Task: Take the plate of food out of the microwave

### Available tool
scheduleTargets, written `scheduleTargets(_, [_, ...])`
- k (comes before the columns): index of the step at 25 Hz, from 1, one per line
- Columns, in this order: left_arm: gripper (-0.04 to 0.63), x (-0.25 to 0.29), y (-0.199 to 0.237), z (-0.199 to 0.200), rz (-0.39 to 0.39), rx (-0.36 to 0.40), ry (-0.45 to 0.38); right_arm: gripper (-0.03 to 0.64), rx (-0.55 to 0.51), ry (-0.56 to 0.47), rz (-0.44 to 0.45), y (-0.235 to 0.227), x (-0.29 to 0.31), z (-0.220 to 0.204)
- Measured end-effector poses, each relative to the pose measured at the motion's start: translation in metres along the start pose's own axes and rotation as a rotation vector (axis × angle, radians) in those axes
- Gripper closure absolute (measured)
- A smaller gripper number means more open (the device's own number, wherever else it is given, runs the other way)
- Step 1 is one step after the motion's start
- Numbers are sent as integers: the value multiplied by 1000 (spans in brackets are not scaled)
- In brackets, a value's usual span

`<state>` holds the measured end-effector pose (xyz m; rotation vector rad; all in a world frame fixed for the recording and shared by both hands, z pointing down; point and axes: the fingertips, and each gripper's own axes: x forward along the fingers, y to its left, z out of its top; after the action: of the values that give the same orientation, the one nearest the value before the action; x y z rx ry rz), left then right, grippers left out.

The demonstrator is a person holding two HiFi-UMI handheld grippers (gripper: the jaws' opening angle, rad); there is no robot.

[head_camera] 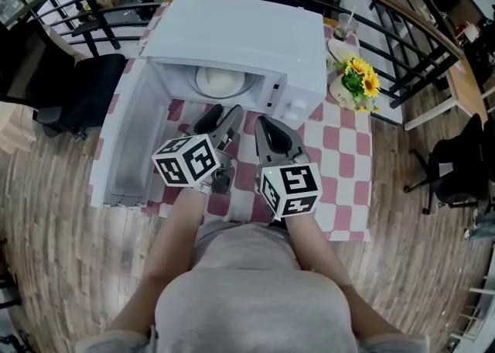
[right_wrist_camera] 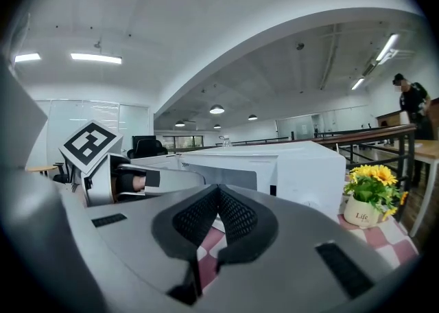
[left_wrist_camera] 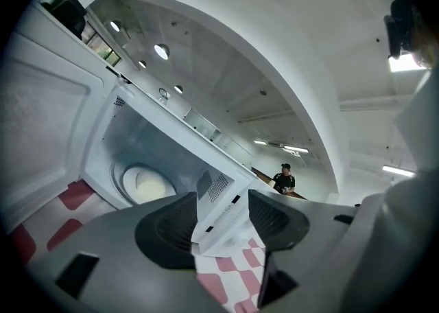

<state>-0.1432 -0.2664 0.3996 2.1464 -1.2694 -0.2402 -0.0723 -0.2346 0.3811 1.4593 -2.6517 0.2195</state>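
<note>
White plate of food sits inside the open microwave, so I judge the lift-out all ahead: my left hand-held gripper stands wide and empty before it, my right hand-held gripper pinched closed on nothing.

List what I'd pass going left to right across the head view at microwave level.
black office chair → microwave door, swung open → plate of food → microwave dials → sunflower pot → black chair at far right
</note>
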Motion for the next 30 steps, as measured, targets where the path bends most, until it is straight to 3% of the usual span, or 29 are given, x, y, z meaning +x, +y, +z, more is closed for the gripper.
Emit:
scheduleTargets(6, [365,11,24,1,12,-40,15,592,-10,27,-4,-1,17,-7])
scheduleTargets(18, [357,35,78,-10,110,-227,35,592,-10,69,3,-4,47,-17])
scheduleTargets(30, [356,57,131,-33,213,-500,49,592,-22,135,21,-1,67,-36])
